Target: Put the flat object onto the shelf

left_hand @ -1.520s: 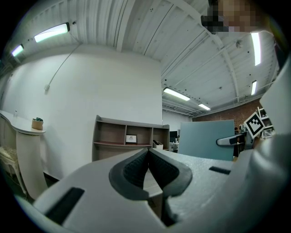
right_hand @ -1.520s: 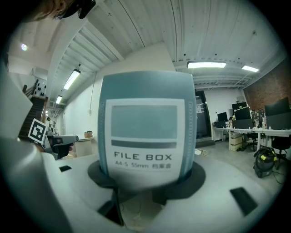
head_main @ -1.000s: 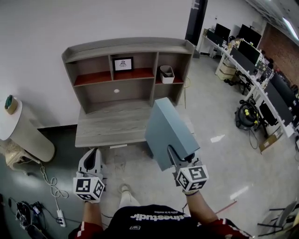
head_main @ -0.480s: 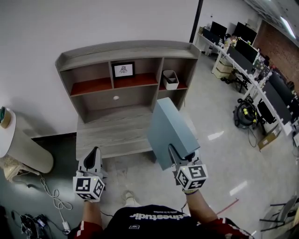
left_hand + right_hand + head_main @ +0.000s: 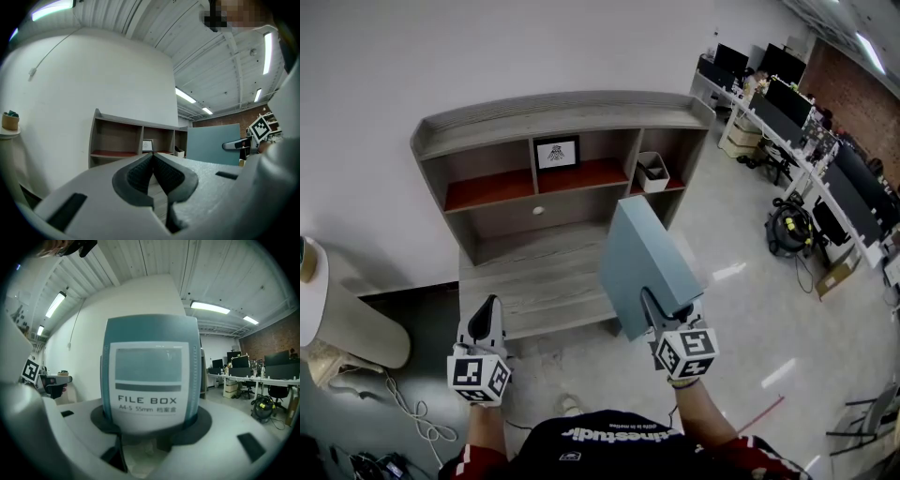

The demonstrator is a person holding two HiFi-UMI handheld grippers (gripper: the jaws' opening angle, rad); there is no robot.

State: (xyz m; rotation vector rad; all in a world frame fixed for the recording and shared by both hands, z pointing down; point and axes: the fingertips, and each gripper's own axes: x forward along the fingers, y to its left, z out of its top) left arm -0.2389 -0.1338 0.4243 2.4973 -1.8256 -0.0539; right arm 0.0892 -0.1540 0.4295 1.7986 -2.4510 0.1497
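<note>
Room: office with a white wall (image 5: 441, 56) and grey floor (image 5: 750, 309); desks (image 5: 787, 103) with monitors at far right.
Shelf (image 5: 562, 111): wooden, against the wall, three open compartments over a desk top. Framed picture (image 5: 556, 152) in the middle one, white bin (image 5: 654, 172) in the right one.
File box (image 5: 642, 262): blue-grey, held upright in the air before the shelf, not touching it.
Right gripper (image 5: 650, 306): jaws wide, clamped on the file box's labelled end.
Left gripper (image 5: 490, 306): jaws together, nothing between; low, well apart from the file box.

White wall (image 5: 487, 47), glossy grey floor (image 5: 741, 314); monitor desks (image 5: 795, 111) right; brick wall (image 5: 865, 89); strip lights (image 5: 209, 308).
</note>
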